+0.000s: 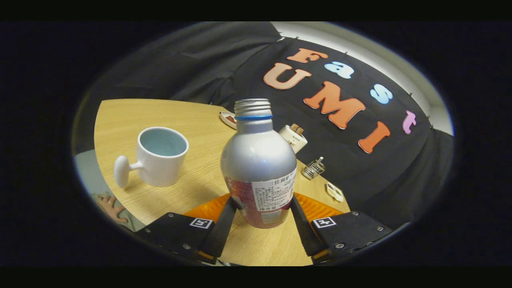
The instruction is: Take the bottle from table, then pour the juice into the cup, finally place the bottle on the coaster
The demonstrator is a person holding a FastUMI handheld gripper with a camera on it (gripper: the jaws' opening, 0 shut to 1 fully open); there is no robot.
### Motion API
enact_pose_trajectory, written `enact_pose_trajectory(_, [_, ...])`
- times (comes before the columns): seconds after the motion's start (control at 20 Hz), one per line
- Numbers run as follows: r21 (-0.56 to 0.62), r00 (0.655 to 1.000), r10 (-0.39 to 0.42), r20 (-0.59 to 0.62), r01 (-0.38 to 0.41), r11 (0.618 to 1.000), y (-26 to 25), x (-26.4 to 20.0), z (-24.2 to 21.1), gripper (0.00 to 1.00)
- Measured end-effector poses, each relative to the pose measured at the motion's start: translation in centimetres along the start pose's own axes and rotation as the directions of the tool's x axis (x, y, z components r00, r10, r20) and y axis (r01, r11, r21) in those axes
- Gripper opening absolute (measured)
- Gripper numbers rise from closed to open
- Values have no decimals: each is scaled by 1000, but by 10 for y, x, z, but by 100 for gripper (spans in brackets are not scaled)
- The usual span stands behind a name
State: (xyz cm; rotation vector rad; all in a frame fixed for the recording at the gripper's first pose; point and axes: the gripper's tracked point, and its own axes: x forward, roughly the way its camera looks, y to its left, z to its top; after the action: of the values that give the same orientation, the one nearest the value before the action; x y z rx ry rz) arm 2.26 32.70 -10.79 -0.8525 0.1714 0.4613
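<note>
Wooden table (120, 120) | hand-held gripper (260, 212) clamps silver bottle (258, 160), label unreadable | white cup (160, 158) beside

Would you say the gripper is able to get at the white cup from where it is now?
Probably yes. The gripper has its jaws around the bottle, apparently gripping it, and the cup stands apart beyond its left finger, mouth open, with bare table between them.

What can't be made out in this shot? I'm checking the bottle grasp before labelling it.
- Bottle base and the finger contact: gripper view, the fingers flank its lower body, but pressing or just beside, I cannot tell.
- Orange coaster: mostly hidden behind the bottle and fingers.
- Cup contents: the inside looks pale, liquid level unclear.
- Small items by the booth wall: too small to identify.
</note>
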Motion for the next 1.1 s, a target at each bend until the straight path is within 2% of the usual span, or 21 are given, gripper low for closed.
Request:
enact_pose_trajectory(0.2, [-103,1000,0,11,1,995,11,7,8,76])
enact_pose_trajectory(0.35, [-210,999,-39,16,42,977,7,8,11,76])
enact_pose_trajectory(0.85, [-444,995,-87,58,104,890,-1,16,24,76])
enact_pose_trajectory(1.1, [-552,994,-91,67,113,826,-4,17,28,76])
